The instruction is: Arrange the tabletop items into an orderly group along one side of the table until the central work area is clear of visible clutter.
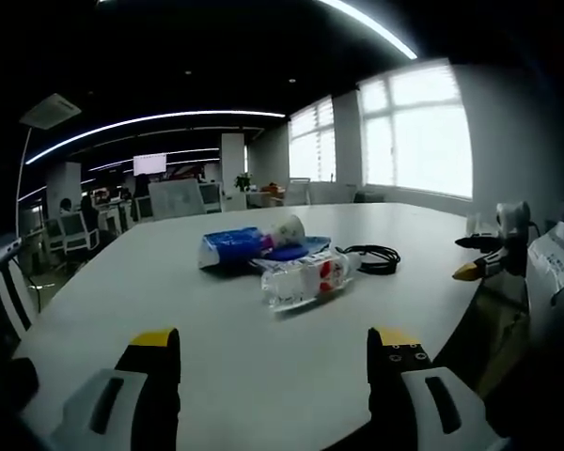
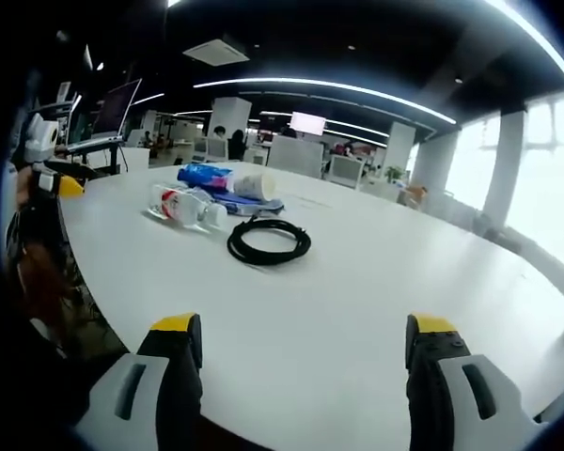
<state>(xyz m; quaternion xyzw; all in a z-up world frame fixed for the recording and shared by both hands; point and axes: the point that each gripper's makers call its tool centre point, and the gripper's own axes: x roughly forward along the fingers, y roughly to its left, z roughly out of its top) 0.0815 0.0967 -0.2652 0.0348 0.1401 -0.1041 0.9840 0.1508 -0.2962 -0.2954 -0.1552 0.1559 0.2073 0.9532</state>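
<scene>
On the white table a clear plastic bottle with a red-and-white label lies on its side. Behind it lie a blue packet, a paper cup on its side and a flat blue item. A coiled black cable rests to the bottle's right. My left gripper is open, well short of the bottle. In the right gripper view the cable is nearest, with the bottle, blue packet and cup beyond it. My right gripper is open over bare table. The right gripper appears at the table's right edge.
Office chairs, desks and a whiteboard stand beyond the far edge. Bright windows line the right wall. An open laptop on a stand sits at the left of the right gripper view. The table has wide bare areas.
</scene>
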